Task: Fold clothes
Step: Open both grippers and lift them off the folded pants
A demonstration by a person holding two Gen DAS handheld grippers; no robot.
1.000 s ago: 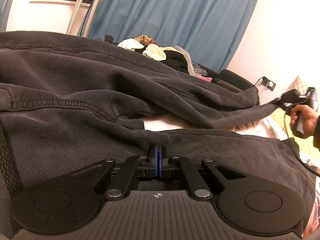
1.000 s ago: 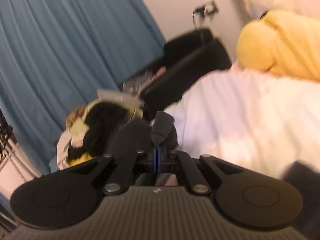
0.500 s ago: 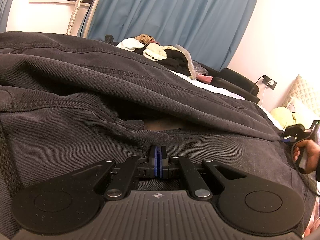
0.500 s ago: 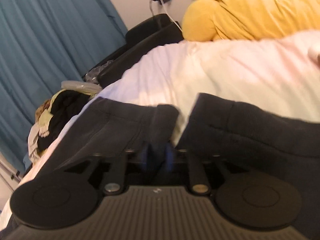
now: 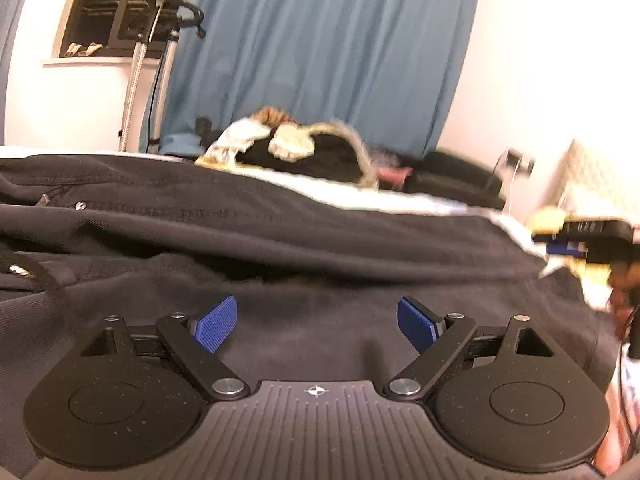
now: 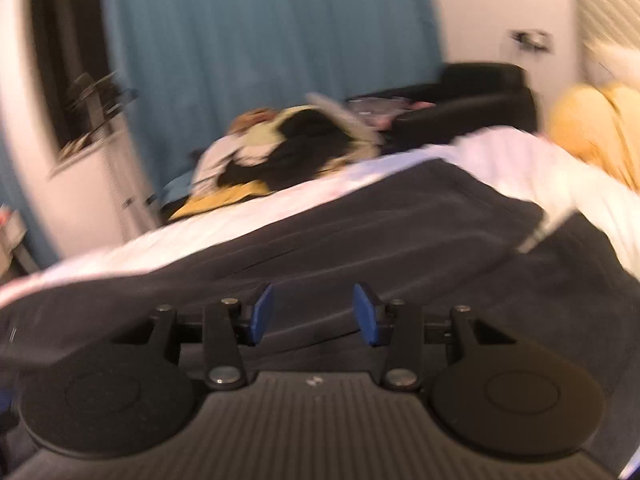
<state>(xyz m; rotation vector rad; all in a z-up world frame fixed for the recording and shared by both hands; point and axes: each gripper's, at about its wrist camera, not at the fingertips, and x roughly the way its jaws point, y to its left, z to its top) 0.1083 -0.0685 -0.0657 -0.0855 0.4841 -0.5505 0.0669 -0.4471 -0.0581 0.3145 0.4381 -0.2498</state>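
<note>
- Bed w/ white sheet fills the lower room; dark trousers lie spread across it, folded lengthwise, one layer over the other.
- Trousers' waistband w/ rivet & zip pull at far left in left wrist view; hem end toward the right.
- Left claw: jaws opening, spread wide, blue pads clear of the cloth; nothing pinched, trousers just below/ahead.
- Right claw: jaws opening, about half spread; dark cloth shows between the pads but they don't press on it. Frame blurred.
- Right claw also seen at right edge of left wrist view, by the hem, a hand under it.
- Behind bed: pile of mixed clothes, black, cream & yellow, at far edge.
- Blue curtain covers back wall; white wall to its right w/ socket & plugged cable.
- Black seat beside the pile, below the socket.
- Yellow cushion at the bed's right end.
- Metal stand w/ hose left of curtain, by a dark window.
</note>
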